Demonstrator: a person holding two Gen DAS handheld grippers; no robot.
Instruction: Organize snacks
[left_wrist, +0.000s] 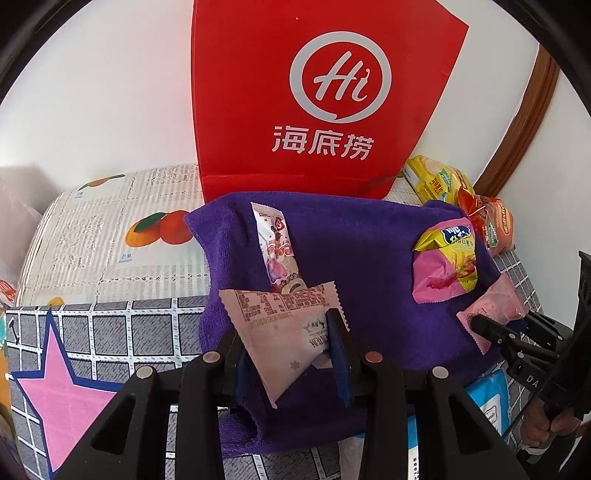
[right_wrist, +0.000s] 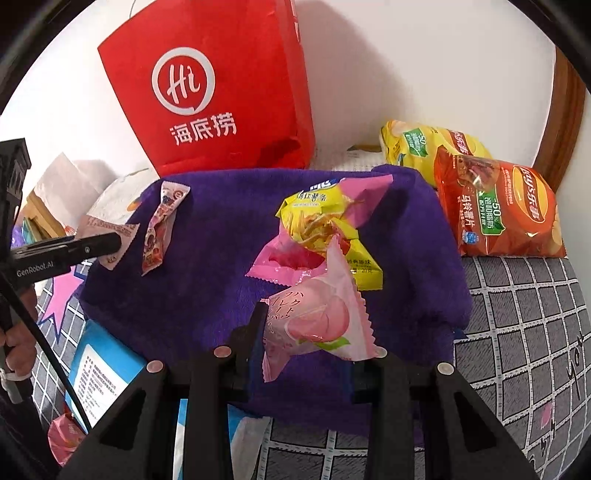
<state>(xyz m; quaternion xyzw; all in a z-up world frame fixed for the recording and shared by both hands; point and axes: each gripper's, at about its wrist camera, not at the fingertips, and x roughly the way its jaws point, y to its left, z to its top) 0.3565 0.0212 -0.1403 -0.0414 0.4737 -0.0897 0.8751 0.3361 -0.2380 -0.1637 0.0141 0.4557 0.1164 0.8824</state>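
A purple towel (left_wrist: 369, 258) (right_wrist: 221, 277) lies spread on the bed. My left gripper (left_wrist: 286, 332) (right_wrist: 114, 240) is shut on a pale pink packet (left_wrist: 291, 336) (right_wrist: 110, 236), its printed back showing, over the towel's left part. My right gripper (right_wrist: 314, 332) (left_wrist: 480, 325) is shut on a pink peach packet (right_wrist: 317, 321) (left_wrist: 491, 310) above the towel's right part; its right finger is hidden behind the packet. On the towel lie a slim white-and-pink packet (left_wrist: 275, 251) (right_wrist: 162, 229) and a yellow-and-pink snack bag (left_wrist: 447, 262) (right_wrist: 325, 229).
A red paper bag (left_wrist: 325, 99) (right_wrist: 221, 92) stands against the wall behind the towel. A yellow chip bag (right_wrist: 424, 147) and an orange-red chip bag (right_wrist: 506, 210) lie at the right. A blue-and-white pack (right_wrist: 99, 376) sits at the towel's near edge on the grey checked sheet (right_wrist: 517, 332).
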